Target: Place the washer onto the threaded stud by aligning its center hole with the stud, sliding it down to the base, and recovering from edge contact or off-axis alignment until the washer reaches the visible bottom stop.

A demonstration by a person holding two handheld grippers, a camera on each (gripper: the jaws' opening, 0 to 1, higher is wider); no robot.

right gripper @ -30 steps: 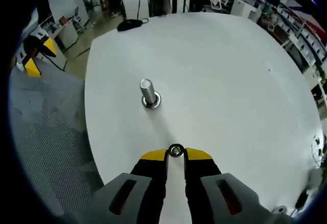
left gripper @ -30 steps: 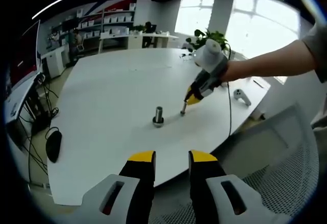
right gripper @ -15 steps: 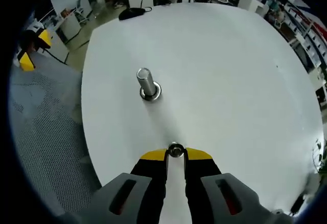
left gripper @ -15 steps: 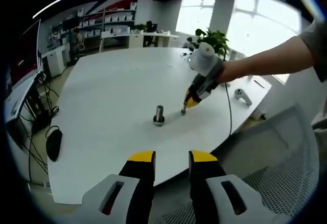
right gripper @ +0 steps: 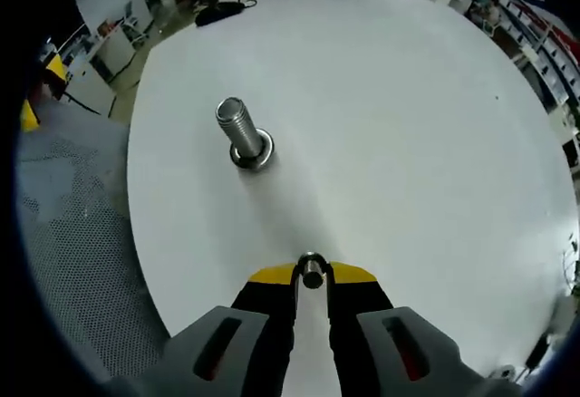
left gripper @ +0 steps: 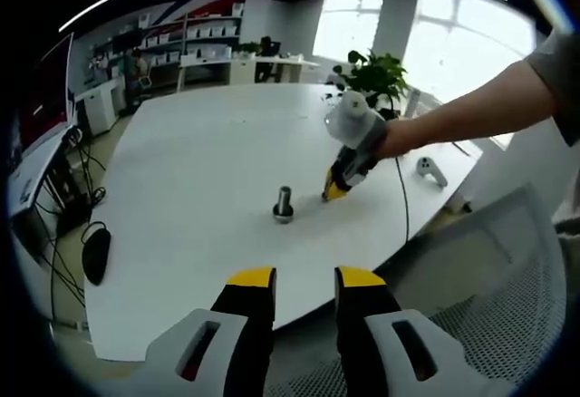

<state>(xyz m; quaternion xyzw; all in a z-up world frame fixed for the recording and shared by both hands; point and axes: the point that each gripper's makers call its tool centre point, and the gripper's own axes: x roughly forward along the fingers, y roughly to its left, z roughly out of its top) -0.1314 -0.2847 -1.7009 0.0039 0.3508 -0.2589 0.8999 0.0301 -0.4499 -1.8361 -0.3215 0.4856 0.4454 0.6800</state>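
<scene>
Small metal washer (right gripper: 312, 271) pinched at the yellow tips of the right hand-held gripper (right gripper: 312, 275), standing on edge so only a thin ring with a dark middle shows; shiny, roundish, hole not facing the stud. In the left gripper view that same right hand-held gripper (left gripper: 336, 188) reaches in from the right on a bare arm (left gripper: 471, 111), tips low over the table (left gripper: 199, 161), washer too small to pick out there.

Stud (right gripper: 237, 130) ahead of the right tips and off to the left, well apart from the washer. Grey, threaded, upright on a round flange at its base, flat bright top. Seen from the left hand-held gripper (left gripper: 304, 279), the stud (left gripper: 284, 203) sits straight ahead on the table, just left of the right gripper's tips.

Left hand-held gripper spread a bit, nothing between the yellow tips, hanging off the near table edge.

White table, bare between washer and stud, so nothing blocking the path. Other bits: white controller-looking thing (left gripper: 430, 171) on the table past the right gripper, a thin cable (left gripper: 404, 188) running along the table by the arm, potted plant (left gripper: 373, 75) at the far edge, mesh chair (left gripper: 507, 297) lower right, a dark mouse-shaped thing (left gripper: 94, 256) down on the floor to the left. Mesh chair seat (right gripper: 72, 252) also left of the table in the right gripper view.
</scene>
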